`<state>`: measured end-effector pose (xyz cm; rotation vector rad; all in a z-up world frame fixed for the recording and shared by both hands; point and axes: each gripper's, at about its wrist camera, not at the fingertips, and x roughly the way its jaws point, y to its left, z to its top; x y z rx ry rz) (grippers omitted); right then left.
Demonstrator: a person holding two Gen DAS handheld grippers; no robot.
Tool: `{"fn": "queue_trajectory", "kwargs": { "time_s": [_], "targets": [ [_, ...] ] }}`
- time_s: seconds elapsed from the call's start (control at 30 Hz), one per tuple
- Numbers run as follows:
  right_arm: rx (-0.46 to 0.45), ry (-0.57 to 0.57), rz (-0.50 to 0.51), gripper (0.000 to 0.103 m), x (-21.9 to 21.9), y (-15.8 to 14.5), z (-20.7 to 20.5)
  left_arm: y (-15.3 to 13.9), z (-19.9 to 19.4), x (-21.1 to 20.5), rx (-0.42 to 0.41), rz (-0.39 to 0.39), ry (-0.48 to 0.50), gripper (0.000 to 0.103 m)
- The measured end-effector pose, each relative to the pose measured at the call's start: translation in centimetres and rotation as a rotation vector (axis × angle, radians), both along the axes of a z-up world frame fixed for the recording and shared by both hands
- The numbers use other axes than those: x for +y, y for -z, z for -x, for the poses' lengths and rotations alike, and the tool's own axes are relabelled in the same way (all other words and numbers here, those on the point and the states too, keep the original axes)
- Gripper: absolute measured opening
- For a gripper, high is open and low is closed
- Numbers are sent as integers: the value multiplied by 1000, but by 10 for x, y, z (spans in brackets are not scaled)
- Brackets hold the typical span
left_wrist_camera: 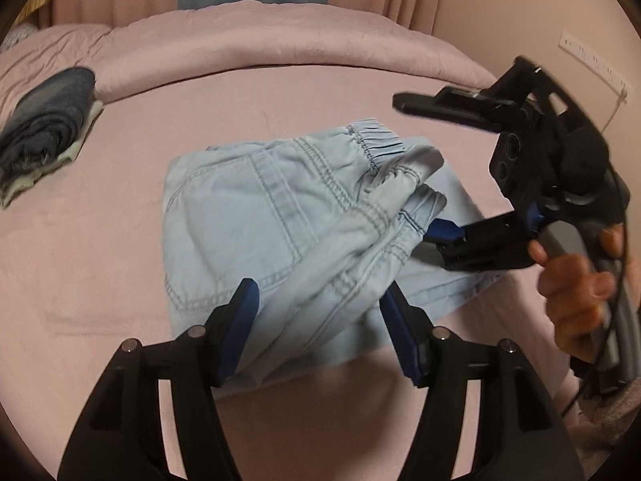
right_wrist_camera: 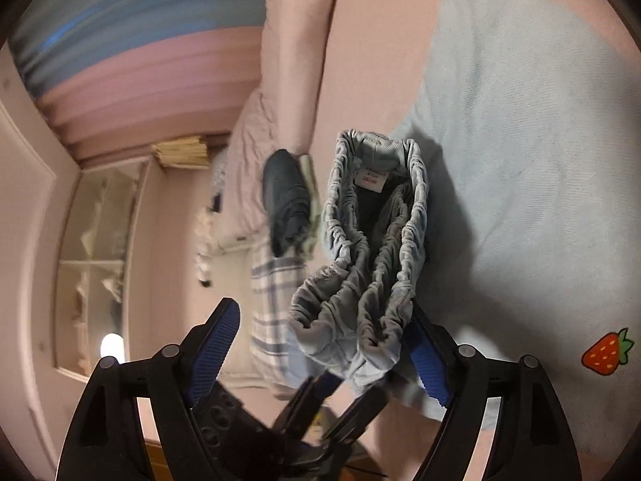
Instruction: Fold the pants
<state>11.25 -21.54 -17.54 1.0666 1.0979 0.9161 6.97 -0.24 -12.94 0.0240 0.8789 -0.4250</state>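
In the left wrist view, the light blue pants (left_wrist_camera: 272, 216) lie in the middle of the frame on a pink bed (left_wrist_camera: 100, 264). They are folded into a thick bundle. The stretchy waistband (left_wrist_camera: 376, 140) sits at the top, all bunched and wrinkly. The cloth looks like soft, thin denim with double rows of stitching and a flat back pocket. The left gripper (left_wrist_camera: 320, 320) at the bottom has its two blue pads spread apart, one on each side of the lower edge of the pants, and they do not squeeze the cloth. The right gripper (left_wrist_camera: 424, 172) reaches in from the right side, held by a hand (left_wrist_camera: 577, 280). Its jaws stand wide open, with the lower blue tip right beside the waistband. A dark folded cloth (left_wrist_camera: 48, 120) rests at the upper left.

In the right wrist view, the picture is tipped sideways. The waistband (right_wrist_camera: 372, 248) fills the middle, looking like a crinkly loop with a small white label (right_wrist_camera: 372, 178) inside. The right gripper (right_wrist_camera: 324, 356) has its ribbed blue pads far apart. The right pad is next to the cloth, but I cannot tell if it touches.

I think the fold is just being let go. The next move is to lift both claws away gently, then smooth the bundle or fold it once more.
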Motion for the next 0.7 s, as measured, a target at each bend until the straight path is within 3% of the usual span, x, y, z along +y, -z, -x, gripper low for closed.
{"fn": "queue_trajectory", "kwargs": {
  "time_s": [0.1, 0.33, 0.43, 0.7],
  "targets": [
    [-43, 7, 114, 81, 9, -12, -4, -3, 5, 12, 12, 37, -23, 64],
    [-115, -5, 353, 44, 23, -22, -12, -9, 18, 37, 22, 98, -120, 66],
    [-143, -4, 411, 37, 17, -20, -8, -10, 23, 43, 30, 90, -171, 66],
    [-273, 17, 478, 32, 15, -42, 5, -6, 31, 56, 71, 93, -277, 71]
  ]
}}
